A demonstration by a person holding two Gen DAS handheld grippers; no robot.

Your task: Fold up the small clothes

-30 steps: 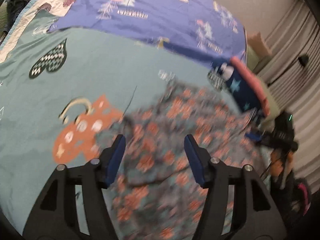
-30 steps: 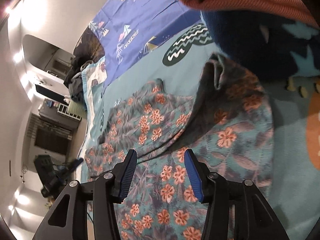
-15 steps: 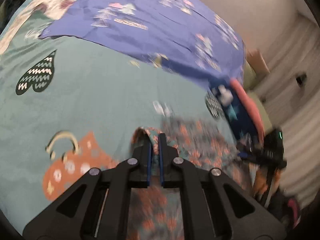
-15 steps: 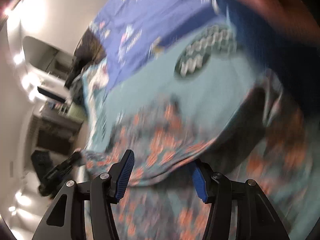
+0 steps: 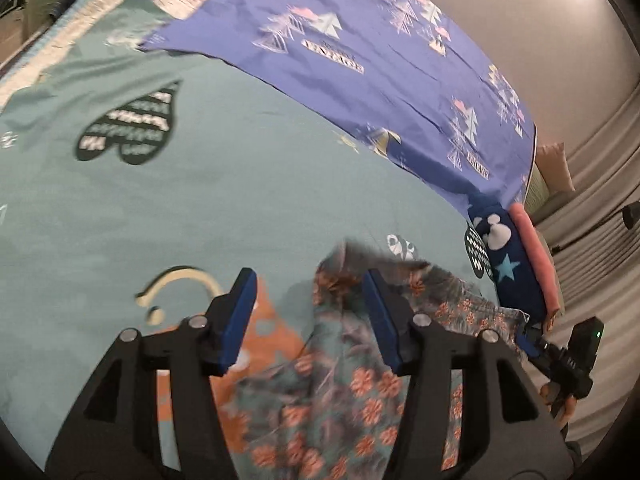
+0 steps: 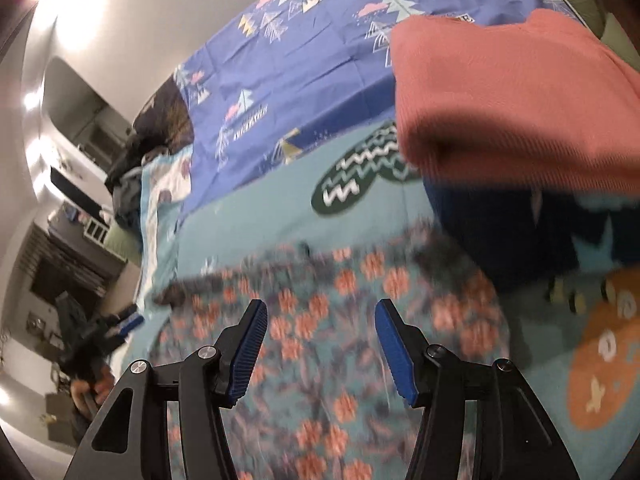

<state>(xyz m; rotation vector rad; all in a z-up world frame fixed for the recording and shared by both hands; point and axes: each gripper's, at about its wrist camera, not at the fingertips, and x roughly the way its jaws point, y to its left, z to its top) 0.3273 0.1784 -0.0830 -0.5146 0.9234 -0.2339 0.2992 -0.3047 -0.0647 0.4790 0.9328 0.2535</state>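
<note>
Thin, floppy printed cloth: the floral garment [image 5: 340, 392] lies in the lower centre of the left wrist view on the teal bedspread [image 5: 240, 184], its raised corner between the blue pads. It looks light and limp, likely to sag and slide, so hems or corners are the best hold. The left gripper [image 5: 310, 316] has just been opening and grips nothing. The right gripper [image 6: 320, 344] stands part open above the garment, empty.

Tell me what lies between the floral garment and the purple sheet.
In the left wrist view, only bare teal bedspread with small printed motifs separates the floral garment from the purple sheet.
</note>
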